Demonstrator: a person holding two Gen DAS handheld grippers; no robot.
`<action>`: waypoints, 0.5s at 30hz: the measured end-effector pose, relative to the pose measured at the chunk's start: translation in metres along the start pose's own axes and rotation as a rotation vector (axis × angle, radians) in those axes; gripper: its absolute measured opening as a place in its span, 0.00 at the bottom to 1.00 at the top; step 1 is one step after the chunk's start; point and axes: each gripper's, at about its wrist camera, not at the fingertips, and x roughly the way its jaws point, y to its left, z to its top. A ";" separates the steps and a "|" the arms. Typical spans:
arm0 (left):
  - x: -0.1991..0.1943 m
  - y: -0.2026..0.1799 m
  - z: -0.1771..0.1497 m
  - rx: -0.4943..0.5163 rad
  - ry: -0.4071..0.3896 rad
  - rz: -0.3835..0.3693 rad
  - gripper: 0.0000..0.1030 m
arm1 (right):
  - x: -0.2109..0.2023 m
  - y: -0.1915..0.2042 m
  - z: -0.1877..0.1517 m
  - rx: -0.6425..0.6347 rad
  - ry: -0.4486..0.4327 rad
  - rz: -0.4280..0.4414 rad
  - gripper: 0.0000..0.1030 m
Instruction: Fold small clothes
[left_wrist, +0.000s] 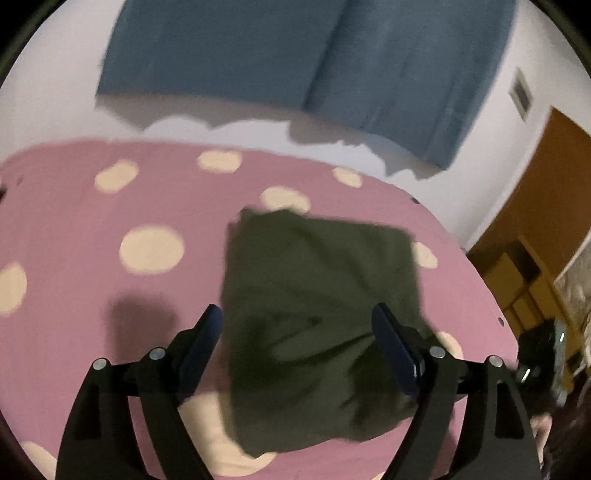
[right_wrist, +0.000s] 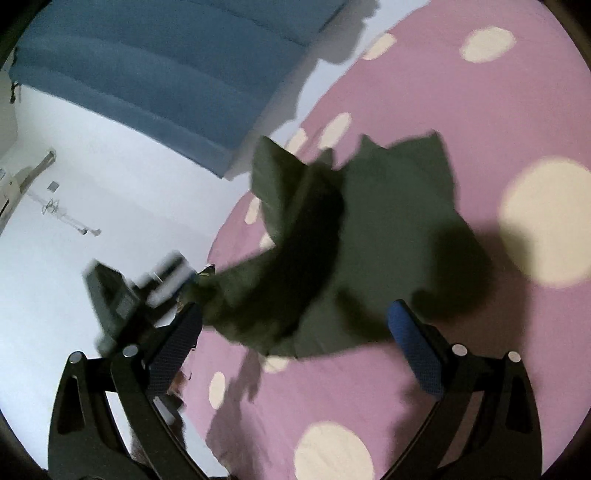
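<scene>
Pink spotted sheet (left_wrist: 74, 229) covers the bed. Left gripper (left_wrist: 297, 325) jaws apart, empty; olive garment (left_wrist: 317, 314) lies just ahead, below it. Right gripper (right_wrist: 295, 317) jaws apart, garment ahead.

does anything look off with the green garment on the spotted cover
Yes. In the right wrist view the dark green garment is not flat: its left part is bunched into a raised, blurred flap, with ragged corners along the far edge. It lies on the pink spotted cover, and neither gripper holds it.
</scene>
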 end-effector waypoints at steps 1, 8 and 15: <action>0.002 0.008 -0.005 -0.016 0.009 0.003 0.79 | 0.009 0.005 0.008 -0.009 0.015 0.004 0.98; 0.008 0.045 -0.034 -0.088 0.035 0.015 0.79 | 0.094 0.022 0.052 -0.019 0.211 -0.040 0.98; 0.016 0.068 -0.052 -0.148 0.074 0.005 0.80 | 0.131 0.016 0.054 -0.065 0.339 -0.162 0.14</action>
